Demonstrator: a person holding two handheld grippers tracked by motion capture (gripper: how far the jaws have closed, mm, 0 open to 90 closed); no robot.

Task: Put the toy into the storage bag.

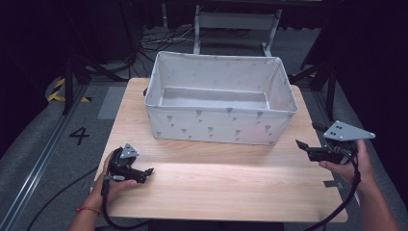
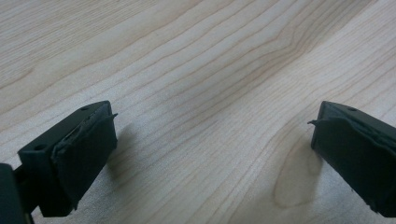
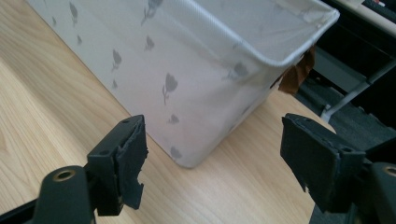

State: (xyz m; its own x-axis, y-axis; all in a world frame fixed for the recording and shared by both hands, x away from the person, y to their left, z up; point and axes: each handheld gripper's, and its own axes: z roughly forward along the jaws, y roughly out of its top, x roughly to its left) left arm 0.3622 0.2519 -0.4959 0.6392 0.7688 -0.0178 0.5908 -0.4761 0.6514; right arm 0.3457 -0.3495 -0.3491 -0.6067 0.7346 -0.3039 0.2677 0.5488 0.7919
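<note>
The fabric bin [image 1: 219, 103] sits at the far middle of the bench [image 1: 216, 187], a white soft-sided box with small grey tulip prints, open at the top and standing upright. In the right gripper view its near corner [image 3: 187, 93] fills the space ahead between the two fingers, close but not touching them, and a brown tag [image 3: 299, 70] pokes out past the rim at the far end.

Over to the right gripper [image 1: 308, 147]: it's held off the right edge of the bench, level, pointing left toward the bin's right end, grey plate on top, with the right hand [image 1: 349, 163] wrapped round it from below and the cable hanging down past the wrist. Its fingers [image 3: 123, 158] stand wide apart, nothing between them.

The left gripper [image 1: 144, 173] rests low at the near left of the bench, tilted, pointing right across the bare wood, the left hand [image 1: 115, 180] cupped under it. Its fingers [image 2: 79, 158] are wide too, with plain wood grain between them, well apart from the bin.
</note>
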